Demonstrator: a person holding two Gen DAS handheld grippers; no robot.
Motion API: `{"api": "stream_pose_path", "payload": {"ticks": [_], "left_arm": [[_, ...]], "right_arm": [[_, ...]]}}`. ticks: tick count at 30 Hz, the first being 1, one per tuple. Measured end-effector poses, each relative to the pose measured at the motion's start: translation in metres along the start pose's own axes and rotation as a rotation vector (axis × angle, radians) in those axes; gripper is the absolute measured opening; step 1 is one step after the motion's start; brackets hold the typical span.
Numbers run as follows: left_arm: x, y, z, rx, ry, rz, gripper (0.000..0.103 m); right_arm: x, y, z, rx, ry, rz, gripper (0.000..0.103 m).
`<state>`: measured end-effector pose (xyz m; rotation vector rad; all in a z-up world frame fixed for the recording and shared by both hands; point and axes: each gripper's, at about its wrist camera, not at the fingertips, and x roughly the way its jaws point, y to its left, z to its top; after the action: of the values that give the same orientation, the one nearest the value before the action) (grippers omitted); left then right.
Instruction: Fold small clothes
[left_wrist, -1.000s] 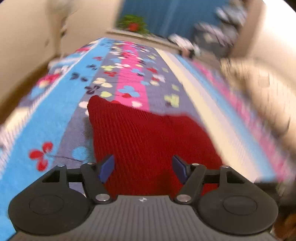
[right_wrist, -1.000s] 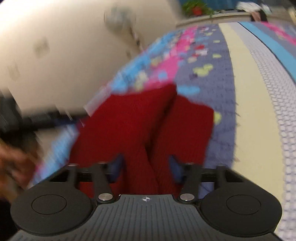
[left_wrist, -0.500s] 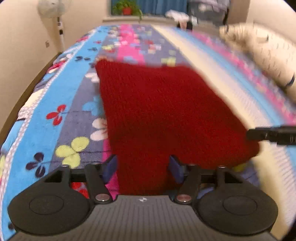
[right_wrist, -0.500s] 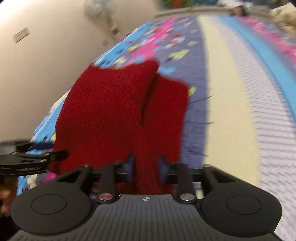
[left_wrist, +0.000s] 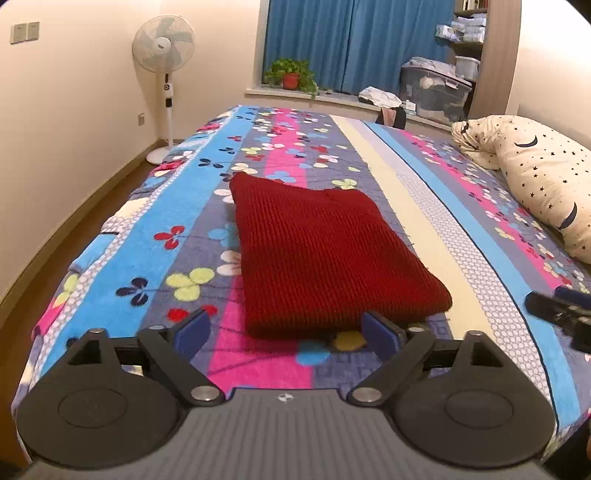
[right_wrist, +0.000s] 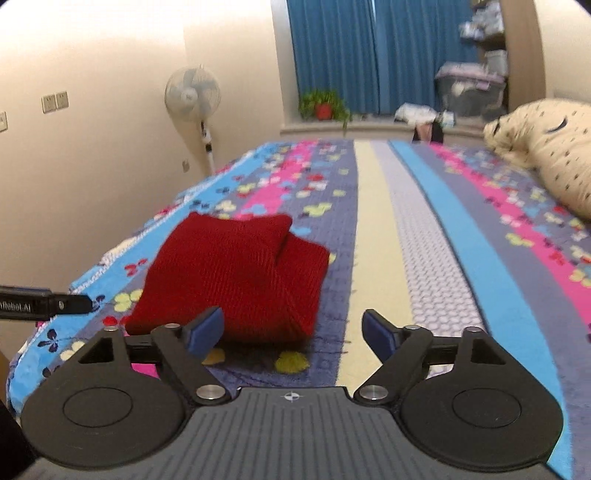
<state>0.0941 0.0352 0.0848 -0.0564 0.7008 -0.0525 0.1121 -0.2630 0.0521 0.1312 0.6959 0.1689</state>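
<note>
The red knit garment (left_wrist: 325, 254) lies folded flat on the bed (left_wrist: 436, 206), its long axis running from 6 toward 12 o'clock. It sits dead ahead at 12 o'clock of the left gripper (left_wrist: 286, 330), which is nearer; from the right gripper (right_wrist: 293, 332) it lies at 11 o'clock. Both grippers are released, jaws spread and empty. Half a second ago each pinched the near hem; now both have let go and backed off.
</note>
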Motion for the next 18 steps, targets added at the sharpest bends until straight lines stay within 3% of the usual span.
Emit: {"api": "stream_pose_path", "payload": {"ticks": [5, 9, 18], "left_arm": [[-0.018, -0.005, -0.015, -0.005, -0.03, -0.009, 0.103], [-0.023, -0.008, -0.03, -0.002, -0.062, 0.034, 0.103], [-0.01, -0.011, -0.033, 0.006, -0.071, 0.117, 0.103]], "right_arm": [[-0.021, 0.01, -0.005, -0.044, -0.04, -0.039, 0.097], [-0.022, 0.018, -0.009, -0.031, -0.04, -0.041, 0.102], [-0.002, 0.043, -0.012, -0.054, -0.011, -0.054, 0.102]]}}
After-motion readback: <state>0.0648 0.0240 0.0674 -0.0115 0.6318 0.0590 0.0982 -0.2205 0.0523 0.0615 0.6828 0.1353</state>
